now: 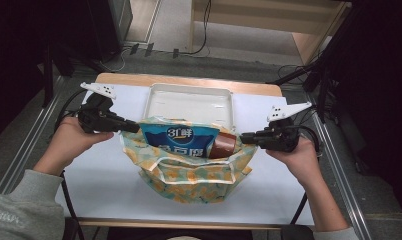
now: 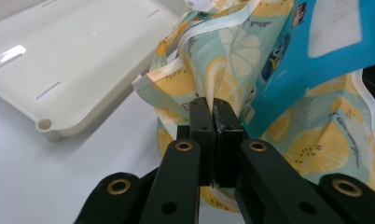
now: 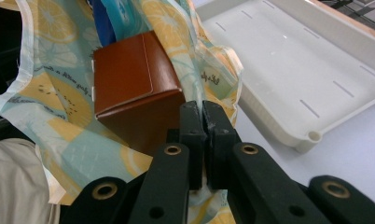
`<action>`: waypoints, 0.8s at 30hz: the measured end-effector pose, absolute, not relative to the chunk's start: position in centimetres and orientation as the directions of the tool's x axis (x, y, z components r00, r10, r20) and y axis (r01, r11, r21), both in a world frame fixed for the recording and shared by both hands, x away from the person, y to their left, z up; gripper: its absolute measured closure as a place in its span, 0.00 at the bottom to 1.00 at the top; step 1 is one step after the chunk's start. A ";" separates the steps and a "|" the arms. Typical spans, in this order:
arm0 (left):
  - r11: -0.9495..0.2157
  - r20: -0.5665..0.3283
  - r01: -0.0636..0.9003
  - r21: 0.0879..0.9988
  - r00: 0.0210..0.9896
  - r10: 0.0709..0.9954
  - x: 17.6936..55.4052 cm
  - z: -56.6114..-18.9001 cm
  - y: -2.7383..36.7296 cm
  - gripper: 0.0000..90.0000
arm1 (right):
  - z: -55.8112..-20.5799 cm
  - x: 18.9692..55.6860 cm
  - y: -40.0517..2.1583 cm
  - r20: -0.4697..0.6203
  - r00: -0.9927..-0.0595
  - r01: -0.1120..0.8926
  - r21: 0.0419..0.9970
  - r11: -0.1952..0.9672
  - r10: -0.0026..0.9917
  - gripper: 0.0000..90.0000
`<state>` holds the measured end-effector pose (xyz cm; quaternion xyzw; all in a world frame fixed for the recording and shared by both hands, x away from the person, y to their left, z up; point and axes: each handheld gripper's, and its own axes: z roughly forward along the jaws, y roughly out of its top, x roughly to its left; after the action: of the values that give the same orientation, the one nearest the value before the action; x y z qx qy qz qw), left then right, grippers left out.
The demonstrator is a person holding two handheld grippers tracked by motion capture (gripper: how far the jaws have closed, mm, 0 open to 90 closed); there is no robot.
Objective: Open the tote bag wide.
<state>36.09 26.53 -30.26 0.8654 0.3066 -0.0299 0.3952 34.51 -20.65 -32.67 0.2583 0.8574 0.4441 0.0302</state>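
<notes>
The lemon-print bag [image 1: 191, 170] sits just in front of the white tray [image 1: 189, 102], holding a blue pouch [image 1: 181, 141] and a brown box [image 1: 223, 145]. The left gripper [image 1: 131, 127] pinches the bag's left edge with closed jaws; the right gripper [image 1: 246, 137] clamps its right edge.

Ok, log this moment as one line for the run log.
left hand-held gripper: shut on bag edge | right hand-held gripper: shut on bag edge | in bag: blue packet, brown box | tray: behind bag
</notes>
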 end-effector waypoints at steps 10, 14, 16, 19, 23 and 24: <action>-0.482 -0.338 0.587 0.650 0.792 0.508 35.8 -33.0 26.7 0.99 | -34.6 34.3 -20.7 0.212 -0.857 0.438 0.780 0.447 0.470 0.98; -0.472 -0.353 0.597 0.649 0.785 0.509 35.7 -33.9 26.8 0.99 | -35.4 34.2 -20.8 0.227 -0.851 0.451 0.779 0.436 0.474 0.98; -0.466 -0.358 0.597 0.653 0.785 0.506 35.7 -34.2 26.8 0.98 | -35.9 34.2 -20.8 0.231 -0.850 0.451 0.782 0.430 0.473 0.98; -0.465 -0.363 0.604 0.648 0.781 0.508 35.7 -34.9 26.9 0.98 | -36.8 34.1 -20.7 0.246 -0.842 0.466 0.778 0.420 0.480 0.98; -0.466 -0.374 0.615 0.636 0.774 0.511 35.6 -35.8 26.8 0.98 | -37.8 34.1 -20.6 0.260 -0.838 0.478 0.774 0.415 0.480 0.98; -0.466 -0.374 0.615 0.636 0.774 0.511 35.6 -35.8 26.8 0.98 | -37.8 34.1 -20.6 0.260 -0.838 0.478 0.774 0.415 0.480 0.98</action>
<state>35.63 26.75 -35.78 0.8537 0.3299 -0.0655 0.3977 34.15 -20.62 -37.78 0.2847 0.8411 0.4599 0.0009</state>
